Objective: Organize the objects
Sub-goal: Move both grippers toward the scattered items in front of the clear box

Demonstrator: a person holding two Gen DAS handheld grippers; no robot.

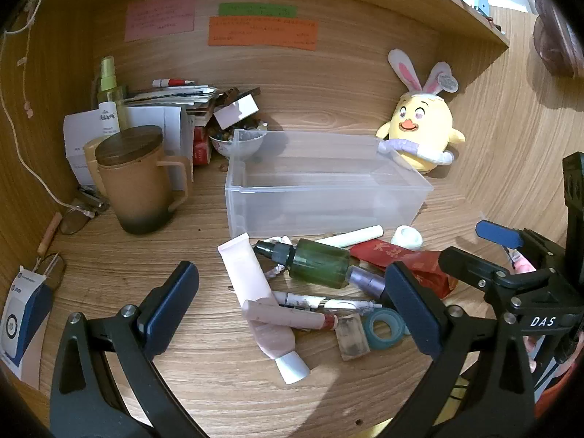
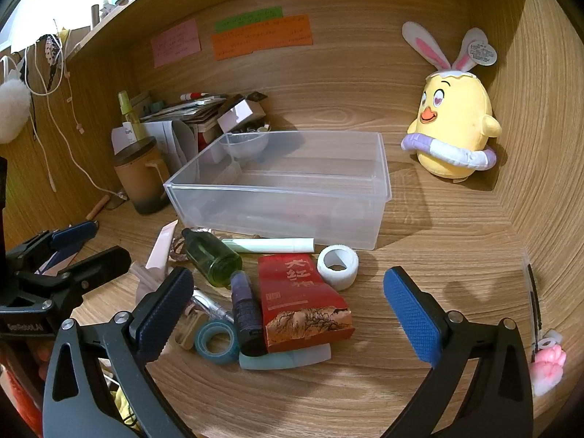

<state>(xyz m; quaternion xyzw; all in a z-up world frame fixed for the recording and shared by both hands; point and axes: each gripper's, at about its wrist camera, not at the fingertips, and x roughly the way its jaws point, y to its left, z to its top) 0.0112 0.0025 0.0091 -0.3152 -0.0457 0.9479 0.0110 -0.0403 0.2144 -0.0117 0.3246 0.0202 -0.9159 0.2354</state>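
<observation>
Left gripper [image 1: 292,303] and right gripper [image 2: 288,310] both spread wide, gripping nothing — each hovers low in its frame over the clutter. Clear plastic bin [image 2: 379,182] sits mid-frame (nothing inside); just in front lie the green bottle [image 2: 213,259], red packet [image 2: 303,303], white tape roll [image 2: 337,262] and blue tape roll [image 2: 215,341] on the wooden desk [image 2: 438,241].

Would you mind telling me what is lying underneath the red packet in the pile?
In the right wrist view, a pale teal tube sticks out beneath the near end of the red packet. How far the tube reaches under it, and whether anything else lies there, is covered.
</observation>
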